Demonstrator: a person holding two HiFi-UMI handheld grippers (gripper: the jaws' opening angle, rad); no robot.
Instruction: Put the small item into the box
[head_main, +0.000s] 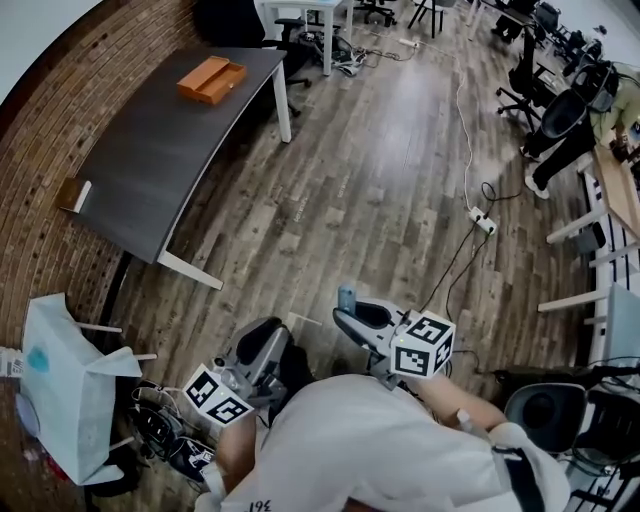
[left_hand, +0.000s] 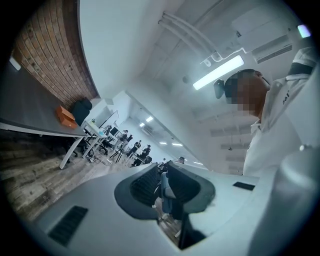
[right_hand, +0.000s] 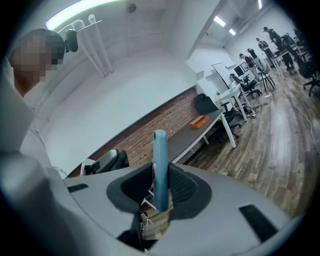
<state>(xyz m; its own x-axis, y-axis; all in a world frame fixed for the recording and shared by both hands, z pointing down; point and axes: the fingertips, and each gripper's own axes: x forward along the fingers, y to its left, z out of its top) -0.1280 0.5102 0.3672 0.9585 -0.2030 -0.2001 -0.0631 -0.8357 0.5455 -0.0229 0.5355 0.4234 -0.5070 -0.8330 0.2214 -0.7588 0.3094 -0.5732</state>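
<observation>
Blue and slim, the small item stands upright between the pads of my right gripper, and those jaws are clenched on its lower part while its rounded top pokes well above them. From the head view the same item shows as a small blue tip at the front of the right gripper, just right of centre in the lower half of the frame.

My left gripper grasps nothing: its jaws stand slightly apart, and only the room beyond shows through the narrow gap. In the head view it sits lower left of the right one, close to my body.

An orange box lies on a dark table at the upper left of the head view, well apart from both grippers, with bare wooden floor between. A brick wall runs along the left edge, and a white bag stands at the lower left.
</observation>
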